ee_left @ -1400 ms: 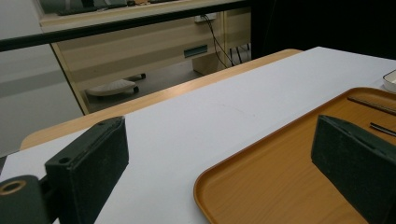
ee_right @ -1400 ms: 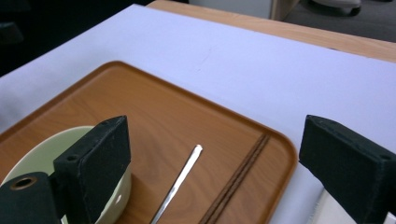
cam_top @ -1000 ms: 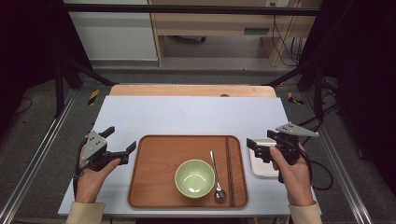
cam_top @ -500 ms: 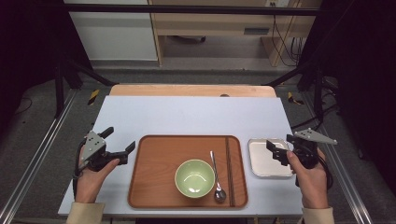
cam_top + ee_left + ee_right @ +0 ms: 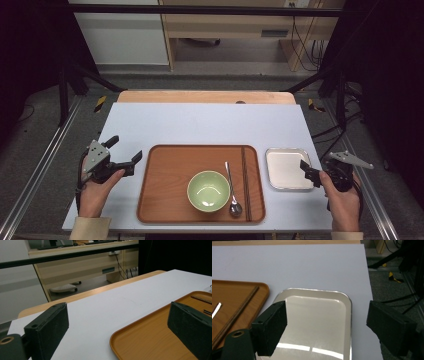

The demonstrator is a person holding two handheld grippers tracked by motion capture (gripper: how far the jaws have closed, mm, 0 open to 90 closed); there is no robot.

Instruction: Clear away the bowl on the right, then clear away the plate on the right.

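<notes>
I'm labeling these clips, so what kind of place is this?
Probably a lab recording station, not a dining room: a white table inside a black metal frame, loose cables behind, and a wooden tray set for handling.

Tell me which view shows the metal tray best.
The right gripper view: the metal tray lies close and large between the open jaws, rim and sheen clear. The high view shows it whole but small, right of the wooden tray. The left gripper view catches a sliver at most.
</notes>
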